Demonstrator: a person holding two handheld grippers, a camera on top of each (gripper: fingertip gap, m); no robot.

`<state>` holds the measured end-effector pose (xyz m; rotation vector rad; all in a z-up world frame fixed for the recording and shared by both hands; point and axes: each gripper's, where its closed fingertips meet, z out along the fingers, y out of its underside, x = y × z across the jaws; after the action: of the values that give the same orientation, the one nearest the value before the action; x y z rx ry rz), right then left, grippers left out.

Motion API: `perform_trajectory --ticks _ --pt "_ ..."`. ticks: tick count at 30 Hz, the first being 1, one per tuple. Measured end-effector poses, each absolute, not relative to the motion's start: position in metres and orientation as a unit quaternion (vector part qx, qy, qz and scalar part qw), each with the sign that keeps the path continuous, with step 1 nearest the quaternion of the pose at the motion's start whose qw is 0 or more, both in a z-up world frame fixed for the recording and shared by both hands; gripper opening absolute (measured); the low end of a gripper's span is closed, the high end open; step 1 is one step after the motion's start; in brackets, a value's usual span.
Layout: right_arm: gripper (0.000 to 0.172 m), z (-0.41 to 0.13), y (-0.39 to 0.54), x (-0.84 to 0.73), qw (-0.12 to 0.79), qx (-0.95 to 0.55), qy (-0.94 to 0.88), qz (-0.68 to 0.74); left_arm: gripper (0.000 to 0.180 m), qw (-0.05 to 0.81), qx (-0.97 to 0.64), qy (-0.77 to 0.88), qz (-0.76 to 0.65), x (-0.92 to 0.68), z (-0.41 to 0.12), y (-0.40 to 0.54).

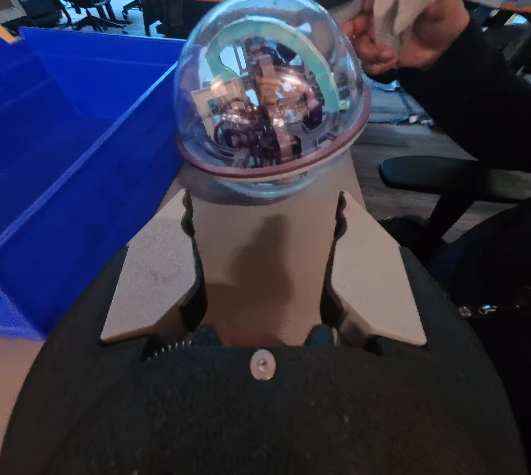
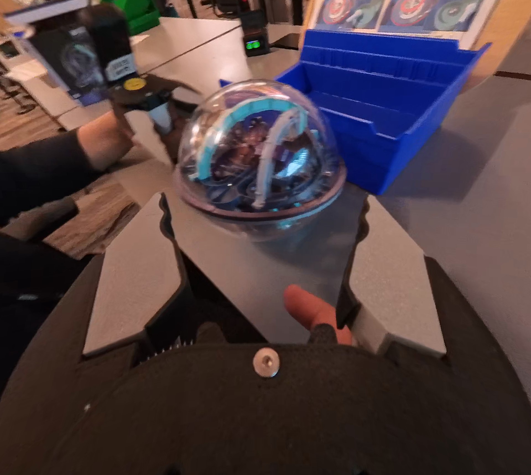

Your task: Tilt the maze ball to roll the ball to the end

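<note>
1. The maze ball sat on the grey table, just beside the blue bin, with its clear dome up and its dark seam ring tilted slightly.
2. My left gripper pointed straight at it, fingers spread with nothing between them; the sphere lay just ahead of the fingertips, roughly centred on the gap, with a strip of bare table showing in between.
3. My right gripper was also spread wide and held nothing. From its side the sphere lay dead ahead and appeared to reach a little way in between the fingertips, though neither pad pressed on it.
4. I judged the right tool the nearer of the two, but blur made the margin hard to tell.
5. The sphere has no long axis, so what mattered was its seam ring: I judged the grip should fall across the widest part, one tool on each side.
6. I could not pick out the small ball inside the maze tracks, so I could not judge how far along its route it was.
</note>
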<state>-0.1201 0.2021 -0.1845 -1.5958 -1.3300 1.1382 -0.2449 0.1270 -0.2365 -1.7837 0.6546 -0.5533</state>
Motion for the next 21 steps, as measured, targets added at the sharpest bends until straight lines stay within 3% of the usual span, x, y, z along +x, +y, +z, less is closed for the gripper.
perform_trajectory --ticks 2,3,5,11,21 --pt "0.103 -0.183 0.182 -0.120 0.359 -0.603 -0.550 0.453 0.100 0.544 -0.745 0.280 -0.264 -0.241 -0.230 0.131" --pt "0.101 -0.183 0.177 -0.120 0.352 -0.601 -0.556 0.453 0.104 0.542 -0.738 0.287 -0.280 -0.237 -0.226 0.132" --pt "0.115 -0.181 0.177 -0.123 0.349 -0.615 -0.536 0.460 0.105 0.538 -0.731 0.303 -0.291 -0.231 -0.223 0.133" --pt "0.121 -0.205 0.188 -0.134 0.350 -0.668 -0.509 0.414 0.107 0.514 -0.738 0.333 -0.283 -0.222 -0.235 0.142" --pt "0.115 -0.206 0.199 -0.143 0.342 -0.627 -0.554 0.427 0.107 0.510 -0.719 0.393 -0.260 -0.210 -0.245 0.105"
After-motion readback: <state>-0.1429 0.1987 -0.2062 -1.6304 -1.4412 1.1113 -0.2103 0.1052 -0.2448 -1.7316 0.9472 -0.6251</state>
